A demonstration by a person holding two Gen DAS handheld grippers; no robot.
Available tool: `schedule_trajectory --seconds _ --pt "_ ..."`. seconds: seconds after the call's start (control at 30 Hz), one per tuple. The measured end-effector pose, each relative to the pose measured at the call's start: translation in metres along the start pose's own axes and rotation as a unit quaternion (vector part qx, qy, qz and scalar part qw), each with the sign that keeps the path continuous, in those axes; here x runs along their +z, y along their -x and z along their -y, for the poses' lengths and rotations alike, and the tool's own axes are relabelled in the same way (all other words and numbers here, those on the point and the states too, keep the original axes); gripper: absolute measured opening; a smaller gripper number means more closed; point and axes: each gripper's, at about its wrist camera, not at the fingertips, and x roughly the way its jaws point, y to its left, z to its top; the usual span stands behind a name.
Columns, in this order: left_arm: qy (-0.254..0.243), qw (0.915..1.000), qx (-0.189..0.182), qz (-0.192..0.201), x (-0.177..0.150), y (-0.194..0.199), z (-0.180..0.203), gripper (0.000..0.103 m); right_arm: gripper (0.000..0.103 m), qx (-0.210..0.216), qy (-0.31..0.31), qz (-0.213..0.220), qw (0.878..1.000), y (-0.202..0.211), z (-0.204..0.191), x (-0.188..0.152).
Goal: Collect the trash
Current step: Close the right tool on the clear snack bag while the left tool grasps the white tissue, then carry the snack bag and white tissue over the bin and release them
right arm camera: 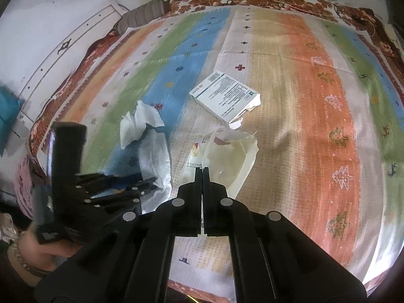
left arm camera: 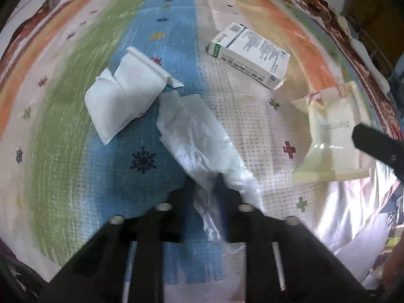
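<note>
Left claw (left arm camera: 205, 180): pinching thin plastic bag (left arm camera: 199, 131); film may slip free. Right claw (right arm camera: 202, 170): pressed on cream wrapper (right arm camera: 227, 161); slack corner could tear loose over bedspread (right arm camera: 315, 106).

Left gripper (left arm camera: 204, 179) clamped on clear plastic bag (left arm camera: 199, 136) over striped rug (left arm camera: 63, 126). White pouch (left arm camera: 123, 96) left of bag; medicine box (left arm camera: 250, 54), cream packet (left arm camera: 330, 136) right.

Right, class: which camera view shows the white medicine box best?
The left wrist view: the white medicine box lies near and large on the striped bedspread, barcode and green-edged end visible. The right wrist view shows the same box smaller and farther away, though it reveals its torn flap.
</note>
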Motion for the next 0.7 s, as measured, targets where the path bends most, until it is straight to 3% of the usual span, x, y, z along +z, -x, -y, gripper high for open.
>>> schedule_trajectory --seconds 0.17,0.37,0.7 --pt "0.020 0.9997 -0.015 0.005 0.003 0.016 0.000 0.004 0.000 -0.008 0.001 0.007 1.000 0.018 -0.001 -0.006" --pt "0.048 0.9950 -0.070 0.053 0.005 0.072 0.003 0.004 0.000 -0.017 0.003 0.016 1.000 0.046 -0.006 -0.020" --pt "0.041 0.9937 -0.077 0.071 -0.016 0.130 0.010 0.004 0.000 -0.038 0.008 0.030 0.999 0.080 -0.020 -0.047"
